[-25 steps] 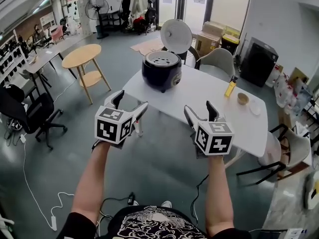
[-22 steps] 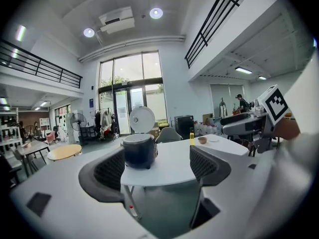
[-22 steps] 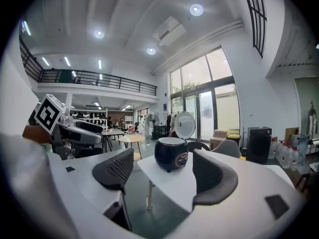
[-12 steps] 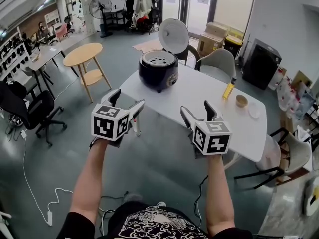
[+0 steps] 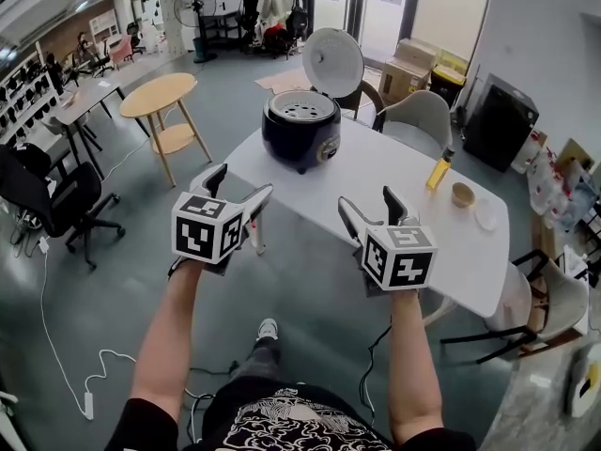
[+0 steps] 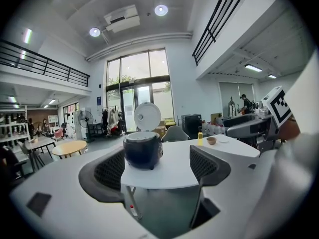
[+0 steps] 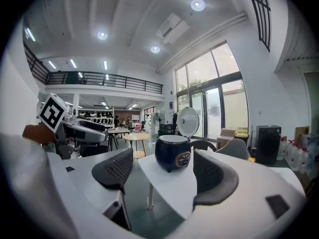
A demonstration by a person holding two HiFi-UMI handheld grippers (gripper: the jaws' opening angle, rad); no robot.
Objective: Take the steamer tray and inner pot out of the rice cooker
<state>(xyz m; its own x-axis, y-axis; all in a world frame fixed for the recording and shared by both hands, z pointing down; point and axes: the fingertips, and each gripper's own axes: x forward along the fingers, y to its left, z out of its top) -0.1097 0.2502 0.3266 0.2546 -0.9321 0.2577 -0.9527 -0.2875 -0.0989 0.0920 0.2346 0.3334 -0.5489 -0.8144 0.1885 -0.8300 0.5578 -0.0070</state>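
Black rice cooker (image 5: pixel 300 130) near table's (image 5: pixel 376 163) edge

Dark rice cooker (image 5: pixel 301 128) on white table, lid up, perforated steamer tray (image 5: pixel 302 111) inside.

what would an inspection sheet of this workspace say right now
surface: white rounded table, mostly bare
job's things: dark blue round rice cooker, white lid raised; perforated steamer tray seated inside; inner pot not visible
clutter: yellow bottle, small brown bowl, white dish
grippers: left gripper open, empty; right gripper open, empty, jaws just been opening; both short of cooker
cables: white cord with power strip on floor
surroundings: round wooden side table, black office chair, standing fan
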